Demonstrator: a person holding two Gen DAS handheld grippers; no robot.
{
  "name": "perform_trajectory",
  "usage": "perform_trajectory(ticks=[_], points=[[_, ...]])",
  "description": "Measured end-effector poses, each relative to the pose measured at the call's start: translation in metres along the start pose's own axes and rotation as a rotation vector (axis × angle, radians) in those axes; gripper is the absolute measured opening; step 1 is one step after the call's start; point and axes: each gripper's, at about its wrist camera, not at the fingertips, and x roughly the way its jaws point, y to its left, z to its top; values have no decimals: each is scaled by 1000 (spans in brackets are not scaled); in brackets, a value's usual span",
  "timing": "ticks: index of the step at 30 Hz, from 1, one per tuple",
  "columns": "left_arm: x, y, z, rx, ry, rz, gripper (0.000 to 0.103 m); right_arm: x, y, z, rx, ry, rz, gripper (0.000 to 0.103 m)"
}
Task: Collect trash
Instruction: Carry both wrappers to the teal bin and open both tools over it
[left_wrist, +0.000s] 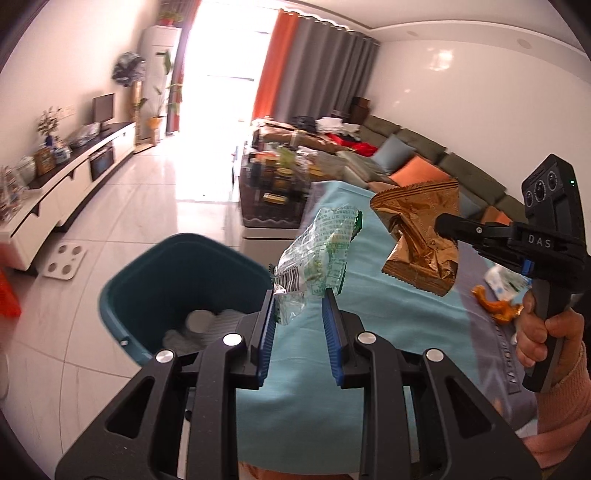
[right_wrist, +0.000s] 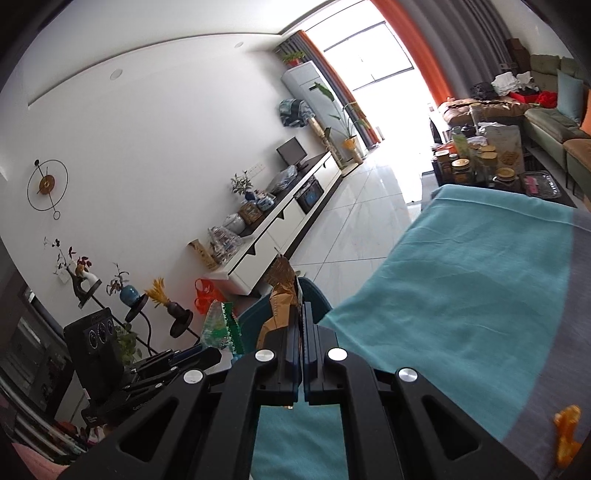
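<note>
Left fingers (left_wrist: 300, 295) pinch clear wrapper (left_wrist: 317, 254); right fingers (right_wrist: 300, 308) clamp gold wrapper (right_wrist: 282, 295) (crumpled); bin (left_wrist: 177, 280) at 9 o'clock.

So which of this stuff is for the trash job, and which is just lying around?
For the job:
- clear green wrapper, in the left claw
- gold wrapper, in the right claw
- teal bin

Just lying around:
- orange toy on the blue cloth
- jars
- white scale on the floor

White TV cabinet (right_wrist: 280, 225), wall clock (right_wrist: 47, 188), grey sofa (left_wrist: 424, 155), orange curtains (left_wrist: 271, 62).
</note>
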Motion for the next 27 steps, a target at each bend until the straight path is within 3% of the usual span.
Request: perform_trajectory(ticks=[13, 27], points=[[8, 66, -1, -95, 35, 116, 25, 72, 29, 4, -23, 98, 17, 1], [39, 113, -12, -179, 116, 173, 25, 146, 58, -1, -53, 214, -19, 1]])
